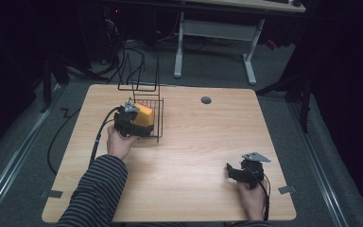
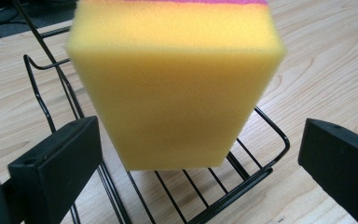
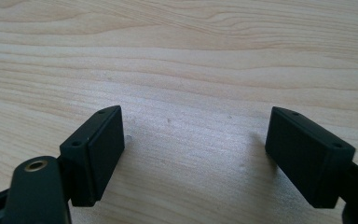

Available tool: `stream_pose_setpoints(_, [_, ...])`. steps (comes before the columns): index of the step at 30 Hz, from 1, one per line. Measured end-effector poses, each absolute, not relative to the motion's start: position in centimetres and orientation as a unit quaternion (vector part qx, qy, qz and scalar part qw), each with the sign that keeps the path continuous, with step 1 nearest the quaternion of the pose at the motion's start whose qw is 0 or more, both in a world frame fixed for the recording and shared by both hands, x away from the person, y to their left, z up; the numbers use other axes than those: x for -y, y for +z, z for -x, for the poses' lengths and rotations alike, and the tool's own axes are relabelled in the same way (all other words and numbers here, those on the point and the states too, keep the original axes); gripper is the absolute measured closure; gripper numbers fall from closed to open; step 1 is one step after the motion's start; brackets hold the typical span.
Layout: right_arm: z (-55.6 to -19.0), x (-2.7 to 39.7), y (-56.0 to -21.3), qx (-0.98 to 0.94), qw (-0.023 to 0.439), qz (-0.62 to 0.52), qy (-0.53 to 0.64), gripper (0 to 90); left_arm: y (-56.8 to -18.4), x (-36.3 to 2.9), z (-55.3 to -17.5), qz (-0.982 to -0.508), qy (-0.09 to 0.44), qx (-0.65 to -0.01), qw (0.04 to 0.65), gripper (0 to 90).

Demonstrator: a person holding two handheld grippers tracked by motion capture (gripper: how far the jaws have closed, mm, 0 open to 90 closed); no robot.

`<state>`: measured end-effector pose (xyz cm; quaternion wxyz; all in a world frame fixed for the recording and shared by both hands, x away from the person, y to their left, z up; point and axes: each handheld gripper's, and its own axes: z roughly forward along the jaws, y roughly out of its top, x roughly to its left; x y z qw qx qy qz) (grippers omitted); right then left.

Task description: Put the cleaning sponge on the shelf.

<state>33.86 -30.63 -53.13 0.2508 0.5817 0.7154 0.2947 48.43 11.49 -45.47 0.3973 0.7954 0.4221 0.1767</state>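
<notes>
A yellow sponge [image 2: 177, 84] with a pink top layer stands upright in a black wire basket [image 2: 261, 154]. My left gripper [image 2: 199, 130] is open, one jaw on each side of the sponge, with a gap to it on both sides. In the high view the sponge [image 1: 145, 113] sits in the basket [image 1: 160, 120] at the table's left middle, and the left gripper [image 1: 133, 124] is at its near side. My right gripper [image 1: 232, 172] rests near the front right of the table. It is open [image 3: 196, 121] over bare wood with nothing between its jaws.
The basket's tall wire back [image 1: 139, 75] rises at the table's far edge. A grey cable port [image 1: 206, 100] lies in the tabletop at the back. A black cable [image 1: 98, 139] trails from the left gripper off the left side. A white desk frame [image 1: 215, 33] stands beyond the table.
</notes>
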Motion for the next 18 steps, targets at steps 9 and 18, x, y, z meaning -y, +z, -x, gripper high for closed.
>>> stream_pose_setpoints(9, [-33.9, 30.6, -53.1, -0.715, 0.251, -0.582, 0.295, 19.6, -45.1, -12.4, -47.4, -0.793, 0.179, -0.420, 0.404, 0.6])
stream_pose_setpoints(18, [-33.9, 30.6, -53.1, -0.715, 0.251, -0.582, 0.295, 19.6, -44.4, -13.0, -46.1, -0.790, 0.182, -0.411, 0.416, 1.7])
